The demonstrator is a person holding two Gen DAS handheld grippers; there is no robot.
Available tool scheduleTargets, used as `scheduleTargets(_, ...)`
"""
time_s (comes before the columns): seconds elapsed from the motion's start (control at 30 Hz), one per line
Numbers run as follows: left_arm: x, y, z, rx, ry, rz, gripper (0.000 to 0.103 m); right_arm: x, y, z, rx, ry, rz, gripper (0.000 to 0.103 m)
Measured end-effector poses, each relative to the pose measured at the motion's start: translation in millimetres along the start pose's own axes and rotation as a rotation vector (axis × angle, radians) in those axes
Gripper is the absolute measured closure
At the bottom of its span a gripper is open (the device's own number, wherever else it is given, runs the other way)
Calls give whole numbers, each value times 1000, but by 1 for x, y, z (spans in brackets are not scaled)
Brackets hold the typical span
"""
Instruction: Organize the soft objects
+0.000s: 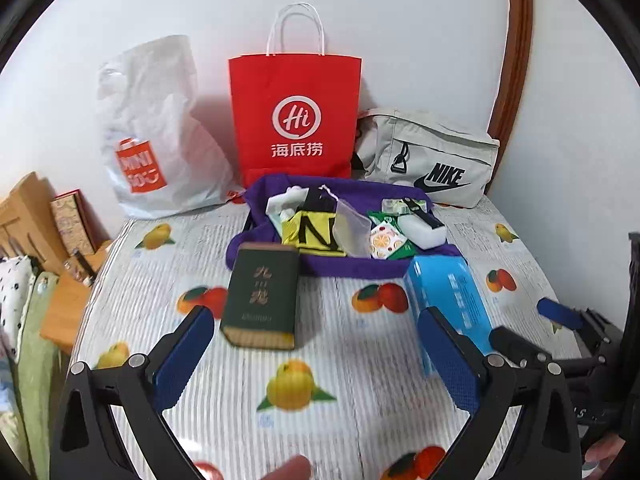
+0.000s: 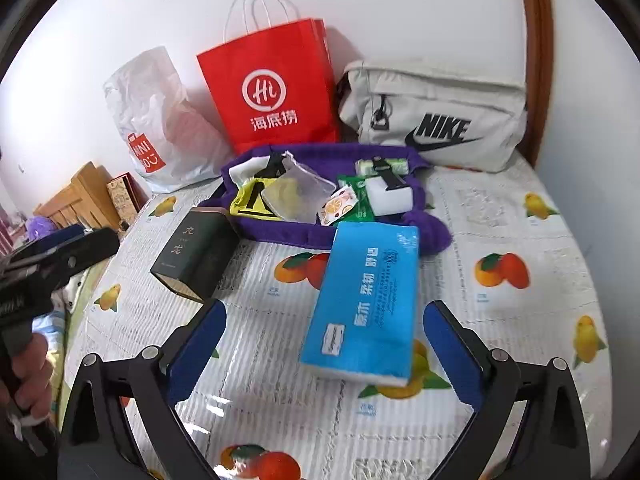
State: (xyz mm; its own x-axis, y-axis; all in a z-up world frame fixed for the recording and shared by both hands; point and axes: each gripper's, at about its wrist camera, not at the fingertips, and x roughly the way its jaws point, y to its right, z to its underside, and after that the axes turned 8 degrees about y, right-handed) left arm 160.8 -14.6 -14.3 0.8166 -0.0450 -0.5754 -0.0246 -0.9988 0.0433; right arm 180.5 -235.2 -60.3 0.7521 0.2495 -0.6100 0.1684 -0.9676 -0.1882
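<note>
A purple cloth (image 1: 360,266) (image 2: 280,232) lies on the table with small items on it: a yellow-black pouch (image 1: 314,234), a clear bag (image 1: 352,224) and a white sponge block (image 1: 428,234) (image 2: 390,196). A dark green box (image 1: 262,296) (image 2: 196,254) lies in front of it at the left, a blue tissue pack (image 1: 452,304) (image 2: 366,300) at the right. My left gripper (image 1: 316,332) is open, just short of the green box. My right gripper (image 2: 324,328) is open, with its fingers on either side of the near end of the tissue pack, not touching it.
A red paper bag (image 1: 296,120) (image 2: 272,88), a white plastic bag (image 1: 156,136) (image 2: 156,120) and a grey Nike bag (image 1: 432,160) (image 2: 436,116) stand against the wall. The fruit-print tablecloth (image 1: 320,360) (image 2: 500,320) covers the table. Wooden boxes (image 1: 36,216) sit left.
</note>
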Motion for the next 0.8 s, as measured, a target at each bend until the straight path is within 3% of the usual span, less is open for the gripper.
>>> scheduleTargets(0.8, -100, 21, 77, 7, 74, -35, 0, -117, -13, 62, -33, 108, 60, 5)
